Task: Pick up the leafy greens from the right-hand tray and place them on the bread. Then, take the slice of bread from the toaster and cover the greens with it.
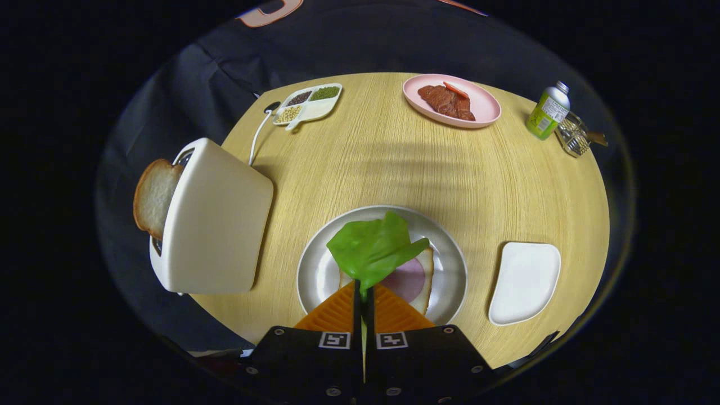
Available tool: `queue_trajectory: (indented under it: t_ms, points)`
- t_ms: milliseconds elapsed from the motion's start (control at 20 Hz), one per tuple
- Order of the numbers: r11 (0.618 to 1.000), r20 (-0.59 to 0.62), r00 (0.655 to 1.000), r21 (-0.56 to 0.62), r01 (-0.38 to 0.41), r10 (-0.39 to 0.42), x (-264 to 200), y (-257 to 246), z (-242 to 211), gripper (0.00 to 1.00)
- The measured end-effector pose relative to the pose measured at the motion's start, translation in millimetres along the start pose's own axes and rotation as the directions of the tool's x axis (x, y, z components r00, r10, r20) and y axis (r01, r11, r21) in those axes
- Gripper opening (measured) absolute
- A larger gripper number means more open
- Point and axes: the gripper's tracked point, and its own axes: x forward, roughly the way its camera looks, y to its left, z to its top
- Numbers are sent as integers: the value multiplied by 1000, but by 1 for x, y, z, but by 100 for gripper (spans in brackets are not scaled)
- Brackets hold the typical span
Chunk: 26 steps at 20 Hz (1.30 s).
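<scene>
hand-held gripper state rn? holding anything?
Hand-held gripper: closed, both fingers pinching the leafy greens, held above the bread on the grey plate.

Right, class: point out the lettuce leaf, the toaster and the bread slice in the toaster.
lettuce leaf (371, 247), gripper view, middle of the leaf held by the gripper (364, 292)
toaster (216, 225), gripper view, broad side wall
bread slice (153, 197), gripper view, crumb face sticking out
</scene>
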Motion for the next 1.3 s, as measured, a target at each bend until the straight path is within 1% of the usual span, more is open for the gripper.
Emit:
queue_trajectory:
  t_ms: [150,300,350,400,450,600,650,700,750,800,850,900,950,1300]
  points:
    - [1000,-24,1000,13,11,-10,10,-4,-9,3]
    - [999,-22,999,-1,42,-42,13,-12,-10,9]
    - [999,-16,999,1,45,-45,12,-13,-9,9]
    - [999,-14,999,4,52,-52,12,-15,-8,15]
    - [998,-13,998,4,64,-64,13,-19,-8,19]
    - [994,-11,995,-16,104,-104,13,-30,-11,42]
    - [993,-7,993,-21,119,-119,12,-34,-10,46]
    - [992,-5,992,-20,125,-125,12,-36,-10,59]
    - [992,-2,992,-14,127,-127,10,-36,-10,65]
    - [992,2,992,-9,125,-125,9,-36,-9,75]
    - [992,8,992,-6,125,-125,7,-35,-8,80]
    - [992,12,992,-1,129,-129,5,-35,-6,93]
    - [991,17,991,1,134,-134,2,-35,-7,99]
    - [991,87,987,16,132,-133,-35,-17,17,99]
